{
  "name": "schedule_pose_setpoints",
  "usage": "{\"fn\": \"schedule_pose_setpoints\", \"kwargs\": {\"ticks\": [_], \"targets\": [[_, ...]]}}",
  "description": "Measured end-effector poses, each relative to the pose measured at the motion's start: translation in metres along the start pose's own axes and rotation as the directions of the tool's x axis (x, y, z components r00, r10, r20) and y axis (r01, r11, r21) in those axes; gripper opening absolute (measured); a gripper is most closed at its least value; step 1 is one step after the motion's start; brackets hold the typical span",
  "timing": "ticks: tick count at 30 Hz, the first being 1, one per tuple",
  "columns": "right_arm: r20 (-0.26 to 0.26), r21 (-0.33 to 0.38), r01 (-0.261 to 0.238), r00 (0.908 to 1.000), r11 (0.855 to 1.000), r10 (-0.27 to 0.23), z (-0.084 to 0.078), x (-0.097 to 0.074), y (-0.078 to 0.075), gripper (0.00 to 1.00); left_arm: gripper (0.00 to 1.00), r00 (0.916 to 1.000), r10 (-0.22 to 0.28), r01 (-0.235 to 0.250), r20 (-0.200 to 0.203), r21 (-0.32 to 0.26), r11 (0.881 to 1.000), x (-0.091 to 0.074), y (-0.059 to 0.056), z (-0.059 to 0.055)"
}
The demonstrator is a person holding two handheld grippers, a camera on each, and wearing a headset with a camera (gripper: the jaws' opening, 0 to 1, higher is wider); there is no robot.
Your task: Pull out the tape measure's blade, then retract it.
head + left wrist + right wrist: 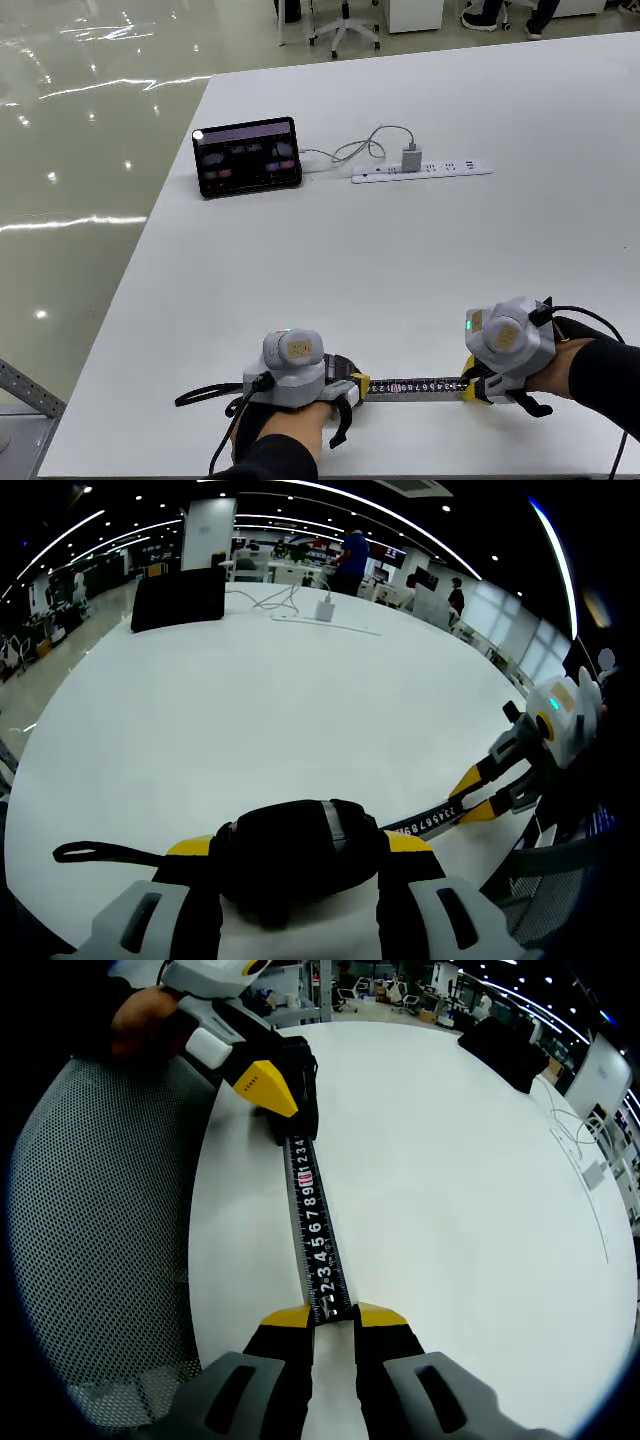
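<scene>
Tape measure (295,870) held by left tool (300,842) | blade (312,1220) pinched by right tool (335,1315)

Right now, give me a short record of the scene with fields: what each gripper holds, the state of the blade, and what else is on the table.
left gripper: shut on the tape measure case
right gripper: shut on the tip end of the blade
blade: out, stretched between the two grippers just over the table, numbers facing up
strap: trails from the case on the side away from the blade
far side: tablet, power strip
task stage: blade out, not yet retracted
</scene>
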State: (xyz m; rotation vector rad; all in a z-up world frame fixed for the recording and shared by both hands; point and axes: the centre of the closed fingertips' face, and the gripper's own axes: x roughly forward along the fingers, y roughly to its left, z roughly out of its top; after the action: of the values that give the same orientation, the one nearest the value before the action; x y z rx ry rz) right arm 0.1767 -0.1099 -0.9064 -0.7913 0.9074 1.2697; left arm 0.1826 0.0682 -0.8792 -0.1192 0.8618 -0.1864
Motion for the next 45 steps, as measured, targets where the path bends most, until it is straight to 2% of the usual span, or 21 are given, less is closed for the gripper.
{"fn": "schedule_pose_setpoints", "kwargs": {"ticks": [45], "targets": [[0.020,-0.030,-0.013,0.9997,0.999,0.014,0.027,0.015,0.007,0.11,0.58,1.0000,-0.001,0.001,-0.001,-0.003,1.000,0.000,0.000,0.000]]}}
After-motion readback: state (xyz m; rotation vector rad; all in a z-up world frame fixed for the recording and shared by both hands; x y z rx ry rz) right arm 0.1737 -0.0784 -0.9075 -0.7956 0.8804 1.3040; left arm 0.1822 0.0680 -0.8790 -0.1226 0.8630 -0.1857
